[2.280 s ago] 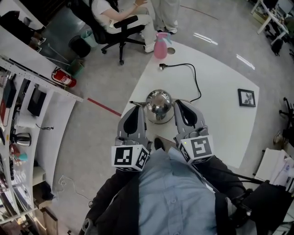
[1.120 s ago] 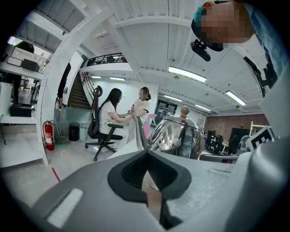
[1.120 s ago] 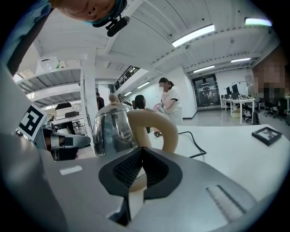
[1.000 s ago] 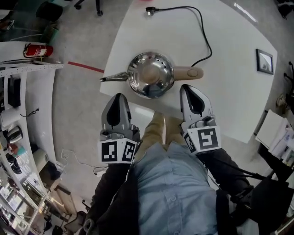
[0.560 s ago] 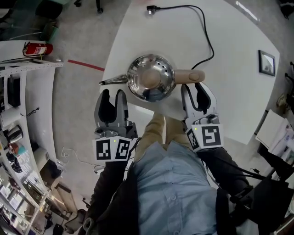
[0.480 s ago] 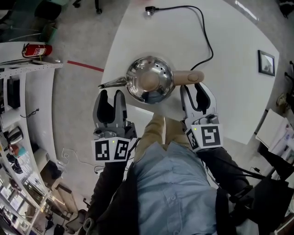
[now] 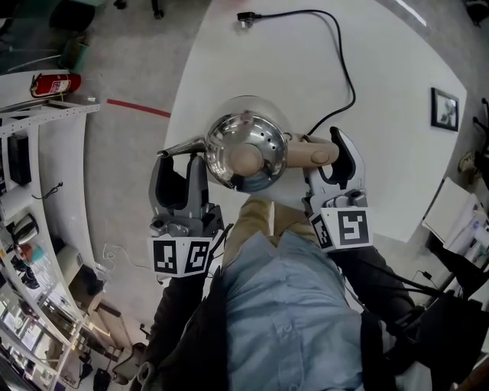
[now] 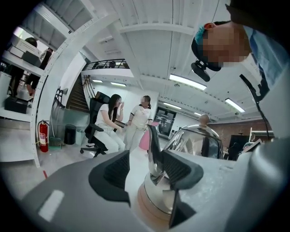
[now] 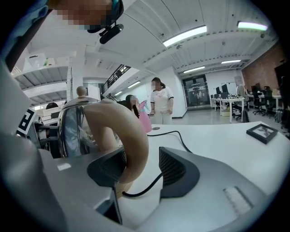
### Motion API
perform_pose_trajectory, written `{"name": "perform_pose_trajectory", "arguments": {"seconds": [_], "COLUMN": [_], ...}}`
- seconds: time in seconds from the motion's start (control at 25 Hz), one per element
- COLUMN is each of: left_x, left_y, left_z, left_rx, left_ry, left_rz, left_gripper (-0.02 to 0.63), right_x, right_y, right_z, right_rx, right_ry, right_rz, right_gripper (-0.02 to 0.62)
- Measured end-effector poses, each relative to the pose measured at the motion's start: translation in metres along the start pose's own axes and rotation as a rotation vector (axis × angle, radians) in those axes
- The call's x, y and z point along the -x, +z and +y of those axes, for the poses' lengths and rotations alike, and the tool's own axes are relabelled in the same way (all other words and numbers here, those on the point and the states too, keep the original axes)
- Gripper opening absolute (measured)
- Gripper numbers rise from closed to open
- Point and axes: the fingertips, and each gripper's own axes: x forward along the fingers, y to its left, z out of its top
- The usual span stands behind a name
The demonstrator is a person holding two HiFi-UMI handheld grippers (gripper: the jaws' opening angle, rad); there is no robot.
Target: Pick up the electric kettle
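From the head: seeing the electric kettle [image 7: 244, 149] on the table [image 7: 382, 84], between left gripper [image 7: 180, 162] and right gripper [image 7: 327, 156].

From the left gripper: keeping jaws apart around the spout [image 8: 152, 149], maybe touching it, likely for steadying.

From the right gripper: having just been opening jaws wide around the handle [image 9: 131, 131], not squeezing, readying for lifting.

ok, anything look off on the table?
Nothing spilled or damaged. One oddity: the cord of the kettle runs under the handle, straight through the gap of the right gripper, whose jaws have just been opening and stand open around the handle. Its plug lies loose at the far edge of the table.
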Motion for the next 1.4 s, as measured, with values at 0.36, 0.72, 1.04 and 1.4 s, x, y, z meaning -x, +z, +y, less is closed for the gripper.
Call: {"name": "perform_pose_trajectory", "arguments": {"seconds": [0.36,0.72,1.04,1.4], "left_x": [-0.023,-0.021,-0.015,-0.018], "left_y": [0.015,0.015,0.013,0.021], "left_z": [0.001,-0.001,0.005,0.016], "left_rx": [0.004,0.022,0.025,0.056], "left_ry": [-0.022,-0.029,-0.011,-0.025], "left_rz": [-0.014,-0.024,-0.033,-0.074], "left_gripper": [0.233,0.233,0.233,0.284], "right_x": [-0.010,-0.012,-0.013,-0.011], "right_y": [0.014,0.017,0.017,0.016], "right_z": [0.009,0.009,0.007,0.008], "right_rx": [0.030,0.023,0.033,0.033], "right_ry": [0.060,0.078,0.069,0.054], "right_rz": [-0.005,-0.014,-0.016,-0.014], "right_gripper": [0.164,0.147,0.147,0.149]}}
